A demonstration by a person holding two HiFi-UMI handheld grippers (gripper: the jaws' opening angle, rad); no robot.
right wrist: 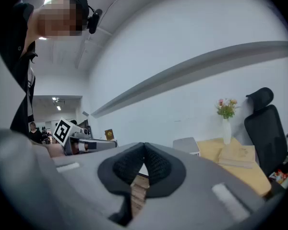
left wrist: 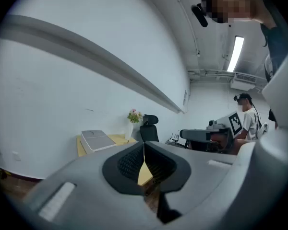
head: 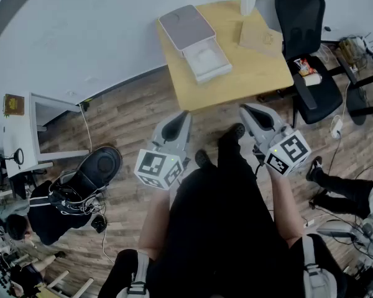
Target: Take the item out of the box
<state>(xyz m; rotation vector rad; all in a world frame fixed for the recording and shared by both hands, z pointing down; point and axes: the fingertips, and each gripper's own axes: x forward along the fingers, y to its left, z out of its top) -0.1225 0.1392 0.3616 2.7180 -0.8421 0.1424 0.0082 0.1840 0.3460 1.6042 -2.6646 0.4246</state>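
Hanging low at 6 o'clock, left gripper (head: 183,117) and right gripper (head: 245,109) both have jaws pressed together, holding nothing. Box (head: 196,39) sits on table (head: 248,73) at 12 o'clock, well apart, contents unclear. Vase (head: 248,2) and black chair (head: 304,36) at 1 o'clock.

Head view steeply down, gripper views level — table (head: 252,67) seemingly shared

Table (head: 248,73): pale wood, smooth, matt. Box (head: 186,27): smooth matt shell, grey lid over white tray; plastic or card could not be told. Floor (head: 124,123): wood planks, which showed a dull sheen. Left gripper (head: 185,113) and right gripper (head: 242,108): matt grey plastic; pads (left wrist: 130,163) were black, finely dimpled.
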